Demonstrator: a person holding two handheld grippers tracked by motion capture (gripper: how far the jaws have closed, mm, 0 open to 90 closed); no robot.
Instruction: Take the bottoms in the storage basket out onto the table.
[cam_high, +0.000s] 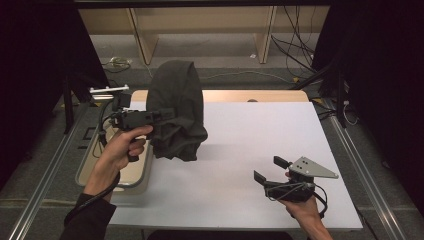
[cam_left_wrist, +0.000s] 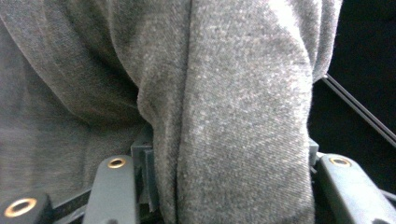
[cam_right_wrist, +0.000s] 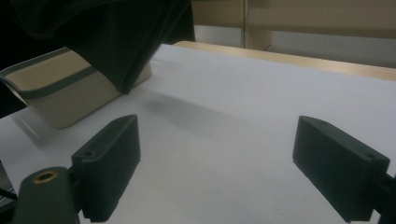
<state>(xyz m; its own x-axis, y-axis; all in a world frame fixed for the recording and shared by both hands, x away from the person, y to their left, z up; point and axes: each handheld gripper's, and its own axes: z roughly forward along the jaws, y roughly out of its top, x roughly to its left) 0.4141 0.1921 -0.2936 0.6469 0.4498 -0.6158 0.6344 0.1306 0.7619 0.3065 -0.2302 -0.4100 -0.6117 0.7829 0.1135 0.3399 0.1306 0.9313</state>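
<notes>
The jaws of the left gripper (cam_high: 165, 115) were seen closed on a thick fold of a dark grey, soft woven cloth garment (cam_high: 177, 112), the fabric being pinched between them in the left gripper view, where the gathered material (cam_left_wrist: 233, 116) rose from between the two black jaws and hid what lay beyond. In the high view the garment was held clear of the white rectangular worktop (cam_high: 250, 150), hanging in a bunched, drooping mass at its left part, with its lower edge just above the surface and close beside a beige plastic tub with a grey rim (cam_high: 135, 175) that stood at the worktop's left edge. The jaws of the right gripper (cam_high: 270, 170) were held wide apart with nothing between them, low over the near right part of the worktop and well apart from the garment; in the right gripper view the hanging cloth (cam_right_wrist: 126, 42) and the tub (cam_right_wrist: 60, 88) were seen farther off. It was judged that the lifting of the garment had been accomplished, apparently from the tub, though this could not be confirmed. The laying out, spreading or folding on the worktop was judged not yet begun, and a second grasp by the right gripper was judged still to be made.
</notes>
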